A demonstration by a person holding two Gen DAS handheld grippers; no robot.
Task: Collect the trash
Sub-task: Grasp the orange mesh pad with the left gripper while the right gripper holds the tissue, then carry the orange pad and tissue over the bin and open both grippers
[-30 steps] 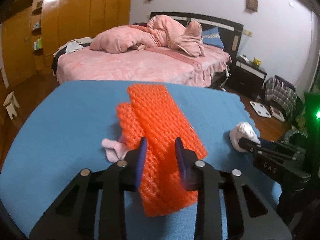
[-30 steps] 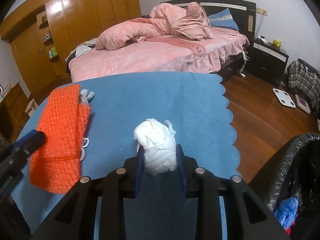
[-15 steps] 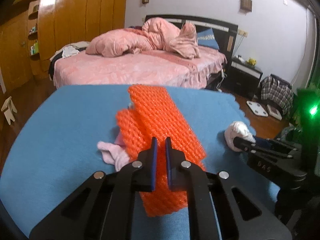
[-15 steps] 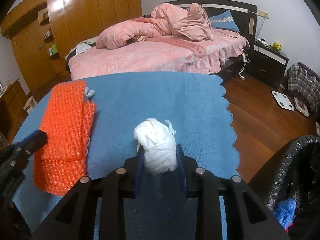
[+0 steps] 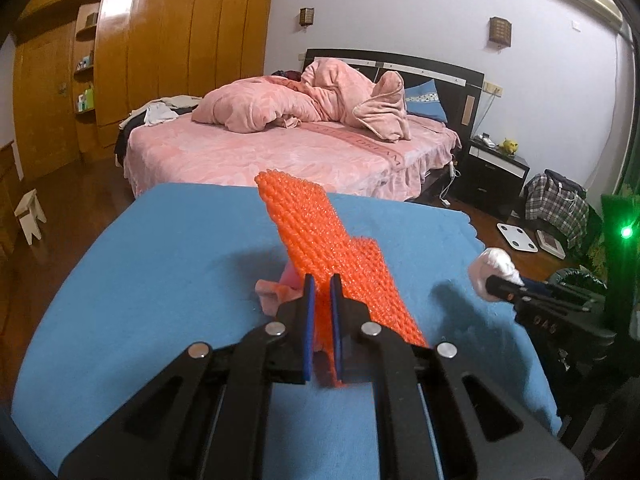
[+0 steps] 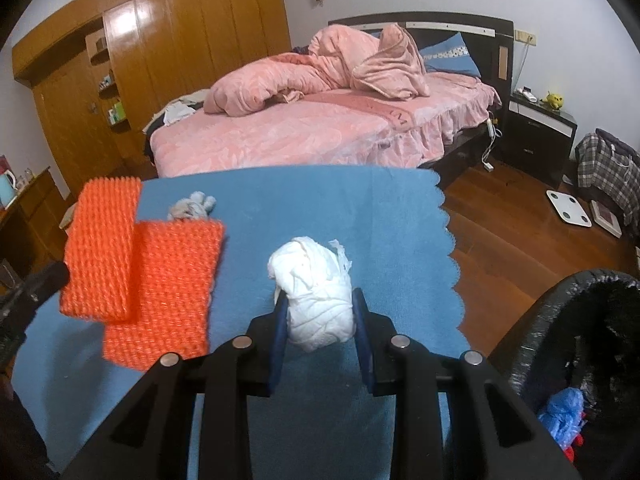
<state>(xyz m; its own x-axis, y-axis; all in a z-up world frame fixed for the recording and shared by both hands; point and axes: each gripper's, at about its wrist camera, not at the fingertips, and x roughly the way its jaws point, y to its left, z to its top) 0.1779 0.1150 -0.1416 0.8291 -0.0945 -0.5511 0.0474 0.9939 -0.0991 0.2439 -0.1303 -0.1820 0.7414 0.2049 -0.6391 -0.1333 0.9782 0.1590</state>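
Note:
My left gripper [image 5: 320, 280] is shut on an orange foam net [image 5: 332, 248], whose far end sticks up off the blue tablecloth [image 5: 140, 280]. In the right wrist view the net [image 6: 100, 240] shows as two overlapping layers, with the left gripper [image 6: 52, 276] at its near left edge. My right gripper [image 6: 318, 300] is shut on a crumpled white paper wad [image 6: 316, 288], held just above the cloth [image 6: 320, 200]. The left wrist view shows the same wad [image 5: 494, 264] at the right gripper's [image 5: 490, 280] tips. A pink scrap [image 5: 276, 288] lies under the net.
A grey scrap [image 6: 192, 206] lies on the cloth behind the net. A bin lined with a black bag [image 6: 560, 320] stands at the lower right beside the table, with blue trash [image 6: 564, 416] inside. Beyond the table are a pink bed [image 6: 320, 132] and wooden floor [image 6: 500, 232].
The left jaws closed on the orange net and lifted it, so its far end now stands up off the cloth. The right gripper rose slightly with the white wad.

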